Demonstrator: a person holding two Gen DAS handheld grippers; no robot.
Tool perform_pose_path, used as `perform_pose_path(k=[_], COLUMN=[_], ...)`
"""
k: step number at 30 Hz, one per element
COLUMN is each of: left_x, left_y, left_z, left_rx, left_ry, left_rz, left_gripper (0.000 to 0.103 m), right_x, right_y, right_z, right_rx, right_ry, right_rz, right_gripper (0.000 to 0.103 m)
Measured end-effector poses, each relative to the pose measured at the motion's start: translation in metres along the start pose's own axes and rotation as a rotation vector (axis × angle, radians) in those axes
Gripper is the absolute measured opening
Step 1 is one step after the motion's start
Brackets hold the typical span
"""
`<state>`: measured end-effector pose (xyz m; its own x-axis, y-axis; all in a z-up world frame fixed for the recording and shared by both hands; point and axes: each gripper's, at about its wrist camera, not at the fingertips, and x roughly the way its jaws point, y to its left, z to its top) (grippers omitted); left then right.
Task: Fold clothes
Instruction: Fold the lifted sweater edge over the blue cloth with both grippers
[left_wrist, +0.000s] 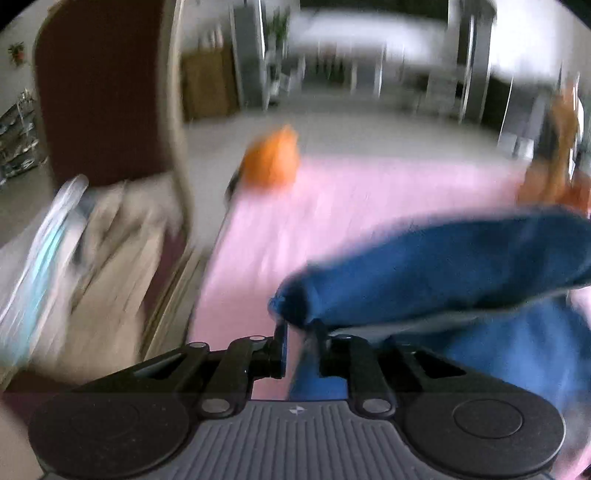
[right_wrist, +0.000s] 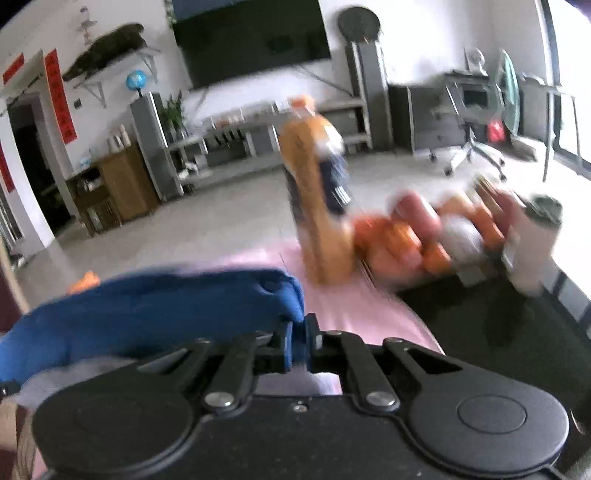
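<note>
Left wrist view: our left gripper (left_wrist: 299, 332) and right gripper (right_wrist: 299, 332) each pinch the blue garment (left_wrist: 443, 266), raised over the pink table (left_wrist: 332, 206). Fold under way; next, we judge, lay it level.

Both the left gripper (left_wrist: 299, 328) and right gripper (right_wrist: 299, 325) are black, with linked arms, silver pivot screws and round discs.
</note>
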<state>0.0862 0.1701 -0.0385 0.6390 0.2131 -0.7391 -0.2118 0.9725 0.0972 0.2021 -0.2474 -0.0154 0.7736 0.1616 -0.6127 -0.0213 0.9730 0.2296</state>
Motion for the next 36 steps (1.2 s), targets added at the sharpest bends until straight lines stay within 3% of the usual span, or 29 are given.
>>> perform_pose_path(k=[4,7,8,11,15,17,21,29,33,36], left_x=[-0.034,-0.042,-0.036,-0.019,0.019,0.035,0.058,0.077,0.084,0.092], left_y=[0.031,0.037,0.032,0.024,0.012,0.009,0.006,-0.014,-0.023,-0.025], left_z=[-0.051,-0.040,-0.032,-0.021,-0.007,-0.008,-0.016,0.000,-0.005,-0.006], left_rx=[-0.065,-0.131,-0.144,-0.202,-0.249,-0.268,-0.289,-0.156,-0.106,-0.083], left_ry=[0.002,-0.034,-0.030,0.024,0.095,0.107,0.145,0.134,0.150,0.157], left_rz=[-0.034,-0.065,-0.067,-0.091,-0.087,-0.083,-0.110,-0.170,-0.153,-0.129], left_gripper=[0.019,0.034,0.041,0.045,0.047,0.047,0.049,0.050,0.045,0.053], right_x=[-0.038,-0.037,-0.033,-0.018,0.011,0.015,0.028,0.069,0.077,0.079], right_y=[-0.060,-0.092,-0.095,-0.084,-0.065,-0.065,-0.073,-0.069,-0.057,-0.051], right_z=[-0.056,-0.072,-0.074,-0.071,-0.066,-0.072,-0.078,-0.072,-0.079,-0.083], right_rx=[0.188,0.335,0.358,0.342,0.346,0.353,0.391,0.391,0.323,0.267], right_ry=[0.097,0.170,0.194,0.224,0.270,0.235,0.228,0.315,0.352,0.377], right_rz=[0.002,0.049,0.070,0.143,0.227,0.248,0.219,0.171,0.117,0.064], right_gripper=[0.023,0.030,0.035,0.043,0.044,0.044,0.043,0.043,0.043,0.043])
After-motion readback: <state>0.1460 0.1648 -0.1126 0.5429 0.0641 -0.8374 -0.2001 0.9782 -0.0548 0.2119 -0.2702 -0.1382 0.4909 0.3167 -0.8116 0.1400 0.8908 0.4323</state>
